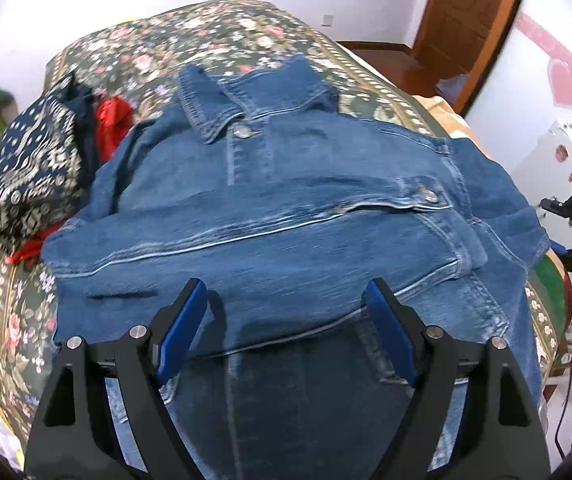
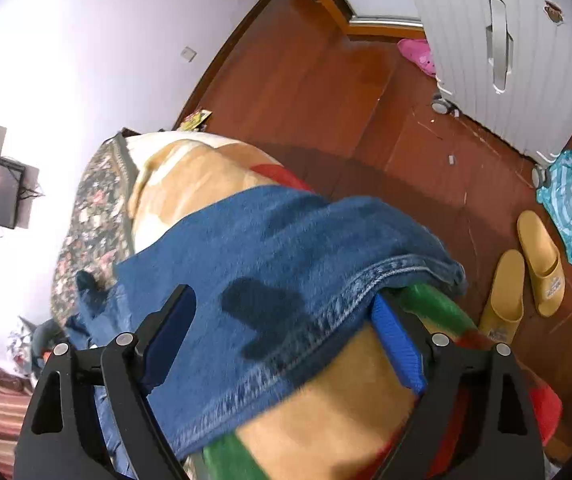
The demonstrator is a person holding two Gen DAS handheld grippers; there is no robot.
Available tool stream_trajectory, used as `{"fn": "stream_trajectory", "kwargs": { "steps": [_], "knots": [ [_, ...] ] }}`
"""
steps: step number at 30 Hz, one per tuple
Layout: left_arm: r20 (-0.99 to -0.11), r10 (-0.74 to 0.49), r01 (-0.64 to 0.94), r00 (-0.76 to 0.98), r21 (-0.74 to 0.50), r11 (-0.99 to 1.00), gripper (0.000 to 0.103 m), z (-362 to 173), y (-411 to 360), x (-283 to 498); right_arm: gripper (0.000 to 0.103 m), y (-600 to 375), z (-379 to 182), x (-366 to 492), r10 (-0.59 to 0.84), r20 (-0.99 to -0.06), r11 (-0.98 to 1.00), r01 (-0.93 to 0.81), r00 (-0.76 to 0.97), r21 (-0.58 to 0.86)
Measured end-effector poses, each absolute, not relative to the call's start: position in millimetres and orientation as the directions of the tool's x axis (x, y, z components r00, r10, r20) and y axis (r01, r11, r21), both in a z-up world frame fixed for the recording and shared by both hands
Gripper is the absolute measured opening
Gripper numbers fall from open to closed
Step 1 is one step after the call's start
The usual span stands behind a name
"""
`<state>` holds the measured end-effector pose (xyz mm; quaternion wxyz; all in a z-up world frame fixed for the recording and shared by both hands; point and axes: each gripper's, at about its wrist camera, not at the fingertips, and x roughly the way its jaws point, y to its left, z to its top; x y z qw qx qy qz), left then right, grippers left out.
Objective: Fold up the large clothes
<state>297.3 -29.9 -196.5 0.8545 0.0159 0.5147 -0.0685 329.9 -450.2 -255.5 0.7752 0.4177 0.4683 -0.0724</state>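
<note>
Denim jacket [image 1: 277,208] on bed [image 1: 189,28], both fingers spread, nothing pinched
Risk: my right gripper [image 2: 281,316] straddles the overhanging sleeve [image 2: 286,248] (blanket [image 2: 326,408] beneath); closing may snag blanket too

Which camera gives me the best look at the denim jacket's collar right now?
The left wrist view. It shows the denim jacket spread face-up on the floral bedspread, with the collar and top button in plain sight. The right wrist view shows only a stitched edge of the jacket hanging over the bed's side; no collar there.
</note>
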Motion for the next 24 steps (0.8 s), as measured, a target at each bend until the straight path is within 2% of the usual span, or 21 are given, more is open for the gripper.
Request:
{"fn": "stream_trajectory", "kwargs": {
  "steps": [3,4,6,8,11,16,24],
  "knots": [
    [-0.881,-0.1,0.101,0.463,-0.059,0.993,0.081,-197.4,-15.8,295.3,0.086,-446.7,-255.2,338.5,0.212,-0.81,0.685,0.508,0.546,0.522],
    [-0.882,-0.097,0.092,0.461,-0.061,0.994,0.081,-198.0,-12.5,294.9,0.082,-447.1,-256.1,341.3,0.199,-0.817,0.694,0.511,0.541,0.508],
    [-0.884,-0.1,0.079,0.457,-0.071,0.994,0.081,-199.3,-5.9,293.4,0.067,-448.0,-256.5,344.7,0.159,-0.838,0.699,0.54,0.522,0.469],
    [-0.881,-0.103,0.075,0.461,-0.078,0.994,0.081,-198.9,-1.7,290.9,0.044,-449.6,-252.6,345.1,0.138,-0.836,0.7,0.545,0.532,0.462],
    [-0.877,-0.099,0.072,0.47,-0.074,0.995,0.081,-197.7,2.4,288.0,0.024,-447.2,-239.9,345.1,0.116,-0.826,0.732,0.514,0.552,0.447],
    [-0.874,-0.097,0.059,0.477,-0.078,0.995,0.081,-197.0,8.4,287.0,0.017,-424.7,-195.4,348.0,0.082,-0.776,0.832,0.385,0.625,0.398],
    [-0.868,-0.111,0.051,0.484,-0.098,0.994,0.081,-195.8,13.3,283.6,0.011,-362.8,-114.8,346.9,0.271,-0.604,0.864,0.087,0.749,0.496]
  ]
}}
